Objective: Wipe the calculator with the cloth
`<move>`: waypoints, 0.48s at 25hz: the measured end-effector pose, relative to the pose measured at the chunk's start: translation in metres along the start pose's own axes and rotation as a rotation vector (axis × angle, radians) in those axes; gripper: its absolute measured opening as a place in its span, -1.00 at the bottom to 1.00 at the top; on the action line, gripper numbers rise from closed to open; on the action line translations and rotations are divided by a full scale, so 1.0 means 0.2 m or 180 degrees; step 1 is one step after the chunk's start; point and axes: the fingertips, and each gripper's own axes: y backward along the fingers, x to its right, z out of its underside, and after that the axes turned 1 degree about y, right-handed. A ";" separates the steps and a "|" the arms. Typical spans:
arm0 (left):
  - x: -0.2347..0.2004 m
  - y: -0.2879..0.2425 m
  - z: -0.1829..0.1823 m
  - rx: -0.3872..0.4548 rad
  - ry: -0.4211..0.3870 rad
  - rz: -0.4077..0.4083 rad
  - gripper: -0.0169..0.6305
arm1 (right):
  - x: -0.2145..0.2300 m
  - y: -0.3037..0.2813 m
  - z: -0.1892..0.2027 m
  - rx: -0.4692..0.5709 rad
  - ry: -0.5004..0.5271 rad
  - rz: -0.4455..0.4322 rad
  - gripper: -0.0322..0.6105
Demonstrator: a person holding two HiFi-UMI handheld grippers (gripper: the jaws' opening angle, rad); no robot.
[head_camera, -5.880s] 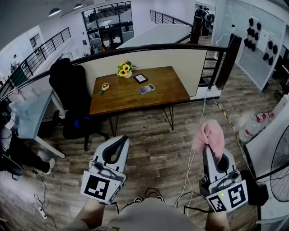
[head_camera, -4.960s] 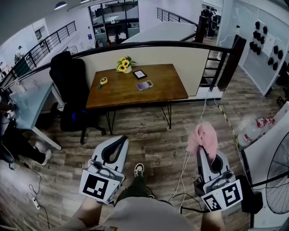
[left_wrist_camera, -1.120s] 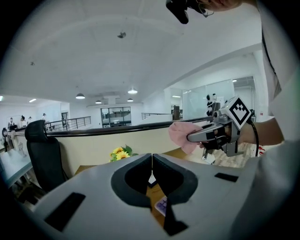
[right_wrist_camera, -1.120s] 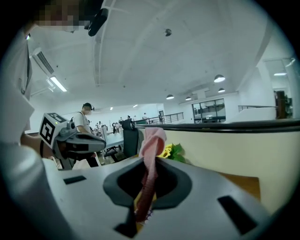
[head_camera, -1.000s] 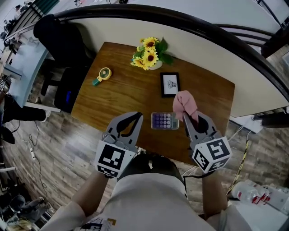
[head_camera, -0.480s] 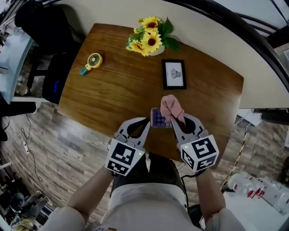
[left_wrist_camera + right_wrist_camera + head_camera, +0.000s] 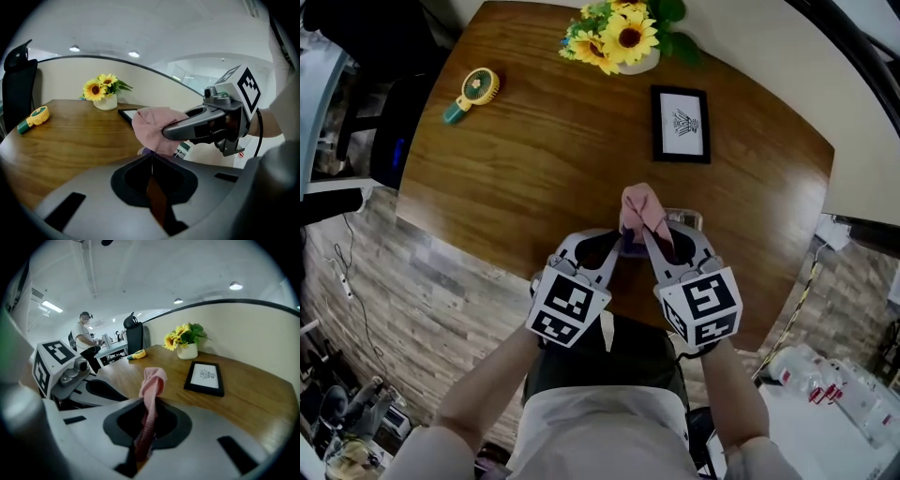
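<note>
Bright ceiling lighting, sharp centre (strong fisheye bend at edges).

Table: brown wooden table (image 7: 534, 178), grain running left to right.
Flowers: yellow sunflowers in a round white vase (image 7: 623, 33), at the far edge.
Frame: black-framed white picture (image 7: 681, 124), lying flat, near the flowers, to their right.
Fan: small yellow handheld fan with a green handle (image 7: 472, 91), far left.
Chair: black office chair (image 7: 389, 141), left of the table.
Floor: grey-brown plank floor (image 7: 422, 300).

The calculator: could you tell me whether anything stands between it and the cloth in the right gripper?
Nothing visible does. The cloth in the right gripper hangs over the calculator; the shut left gripper sits alongside, not between.
</note>
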 end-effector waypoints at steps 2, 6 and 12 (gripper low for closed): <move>0.01 -0.03 0.04 -0.0028 0.0019 0.0052 -0.91 | -0.02 -0.04 0.04 -0.0040 -0.0001 -0.0049 -0.81; 0.04 -0.08 0.08 -0.0028 0.0129 0.0140 -0.91 | -0.04 -0.10 0.09 -0.0119 0.0009 -0.0100 -0.81; 0.03 -0.09 0.11 -0.0039 0.0284 0.0132 -0.92 | -0.02 -0.16 0.16 -0.0333 0.0256 0.0017 -0.81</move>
